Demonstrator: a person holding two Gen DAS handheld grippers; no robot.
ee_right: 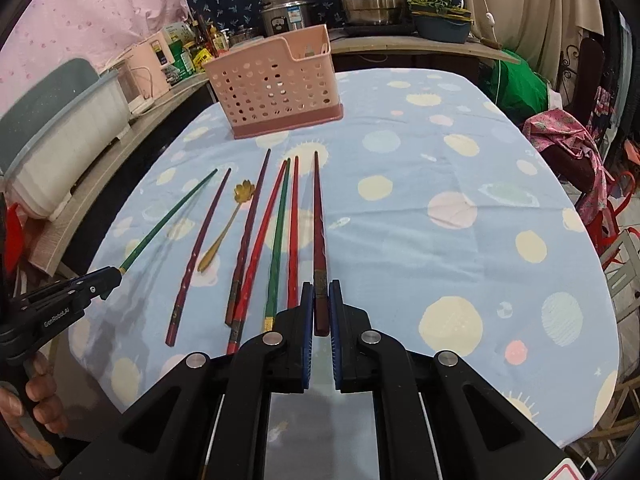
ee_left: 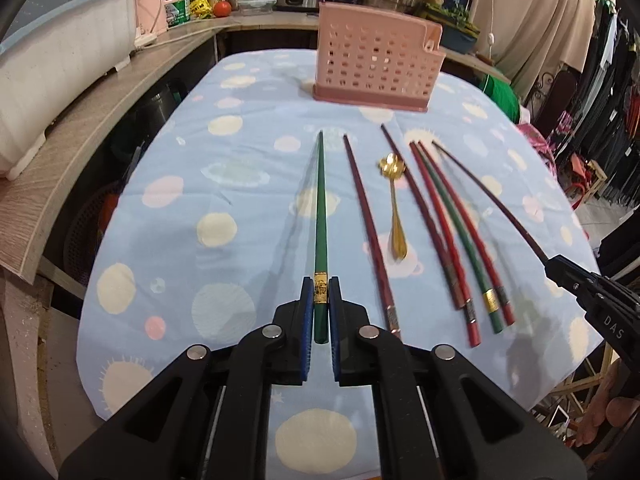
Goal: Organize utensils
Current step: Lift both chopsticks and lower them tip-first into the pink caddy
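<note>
Left wrist view, L to R: left gripper (ee_left: 321, 300), jaws clamped on butt end of green chopstick (ee_left: 320, 208); then on blue dotted tablecloth (ee_left: 160, 240) a maroon chopstick (ee_left: 366, 224), gold spoon (ee_left: 394, 208), bundle of 4 more sticks (ee_left: 452, 236); far R, right gripper (ee_left: 550, 266) pinched tight on dark maroon chopstick (ee_left: 492, 196). Pink holder (ee_left: 376, 64) stands upright at far end of cloth, beyond the stick tips, well apart from both grippers.

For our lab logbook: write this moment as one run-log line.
left claw: shut on green chopstick | right claw: shut on dark red chopstick | pink holder: ahead
</note>
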